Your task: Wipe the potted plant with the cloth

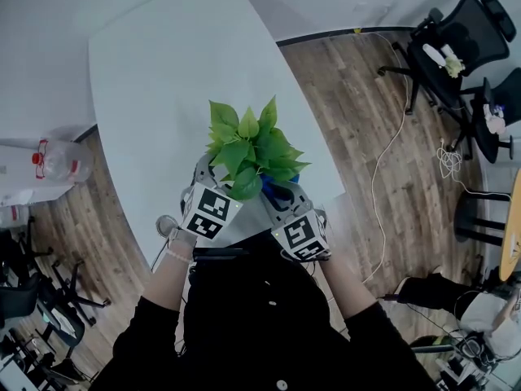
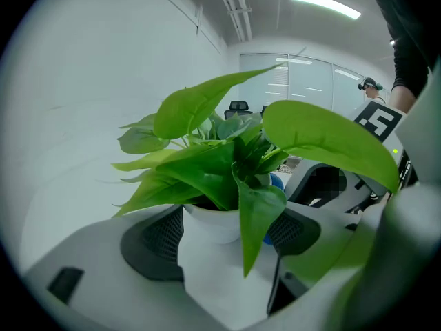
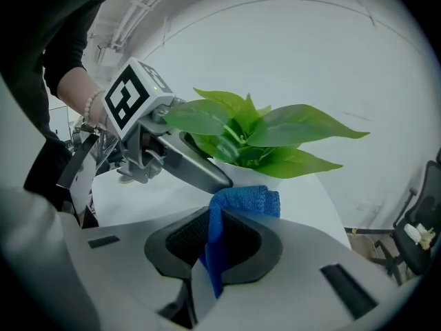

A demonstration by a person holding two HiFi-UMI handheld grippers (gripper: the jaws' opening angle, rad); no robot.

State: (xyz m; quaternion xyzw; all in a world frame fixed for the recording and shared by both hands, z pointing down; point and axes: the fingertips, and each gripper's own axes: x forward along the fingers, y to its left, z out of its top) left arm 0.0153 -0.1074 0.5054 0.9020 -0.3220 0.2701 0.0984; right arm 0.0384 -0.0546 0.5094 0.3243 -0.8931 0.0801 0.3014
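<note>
The potted plant [image 1: 246, 148], broad green leaves in a white pot [image 2: 215, 221], stands near the front edge of the white table [image 1: 163, 80]. My left gripper [image 2: 224, 234] is shut on the pot, one pad on each side of it. My right gripper [image 3: 217, 238] is shut on a folded blue cloth [image 3: 240, 203]. The cloth's top edge sits just below the leaves [image 3: 256, 135], close to the pot. In the head view both grippers, left [image 1: 212, 189] and right [image 1: 282, 199], sit under the foliage, and the cloth [image 1: 275, 191] peeks out on the right.
The table edge curves close to my body; wood floor [image 1: 366, 137] lies to the right. Office chairs [image 1: 456, 47] stand at the far right with a cable [image 1: 391, 153] on the floor. A plastic bottle [image 1: 57, 160] lies at the left.
</note>
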